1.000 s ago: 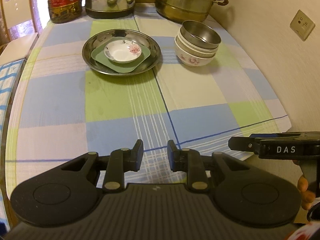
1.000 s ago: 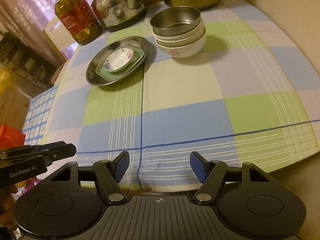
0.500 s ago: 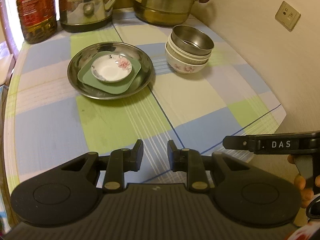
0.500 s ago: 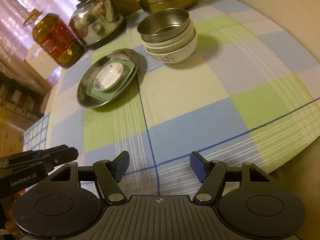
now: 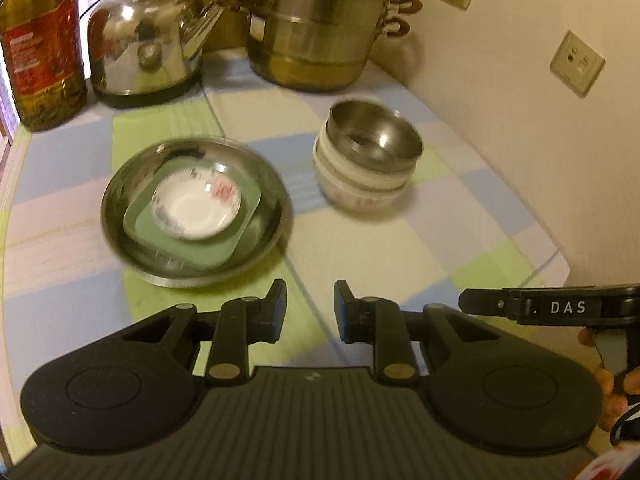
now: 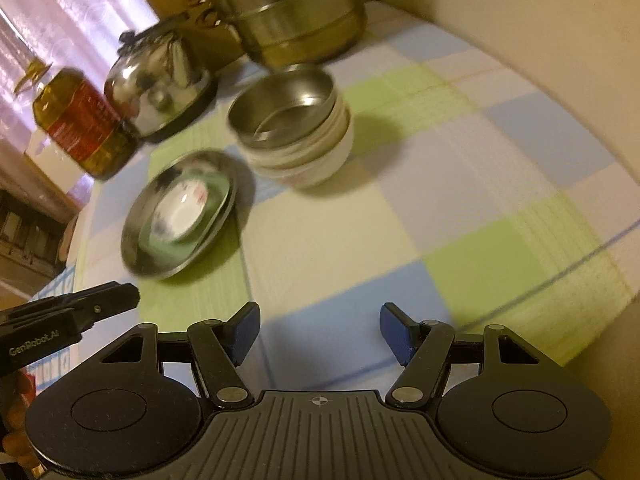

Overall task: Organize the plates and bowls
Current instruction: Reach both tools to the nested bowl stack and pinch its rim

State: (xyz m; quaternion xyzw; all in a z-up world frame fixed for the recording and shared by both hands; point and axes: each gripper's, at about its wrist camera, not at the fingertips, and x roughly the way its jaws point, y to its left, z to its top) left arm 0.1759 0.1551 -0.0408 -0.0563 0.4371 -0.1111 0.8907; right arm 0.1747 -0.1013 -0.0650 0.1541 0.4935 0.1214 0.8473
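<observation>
A steel plate (image 5: 136,256) holds a green square plate (image 5: 240,232) with a small white flowered saucer (image 5: 192,208) on top; the stack also shows in the right wrist view (image 6: 140,256). To its right stands a stack of white bowls (image 5: 360,188) with a steel bowl (image 5: 376,140) on top, also seen in the right wrist view (image 6: 288,108). My left gripper (image 5: 310,310) is open by a narrow gap and empty, just short of the steel plate. My right gripper (image 6: 318,332) is wide open and empty, over the cloth in front of the bowls.
A checked cloth (image 5: 460,220) covers the table. At the back stand an oil bottle (image 5: 40,44), a steel kettle (image 5: 148,40) and a stacked steamer pot (image 5: 320,28). A wall with sockets (image 5: 576,62) runs along the right. The table edge is at the near right (image 6: 624,300).
Both grippers have moved forward toward the dishes, which now look larger and closer. Both sets of jaws keep the same opening and hold nothing.
</observation>
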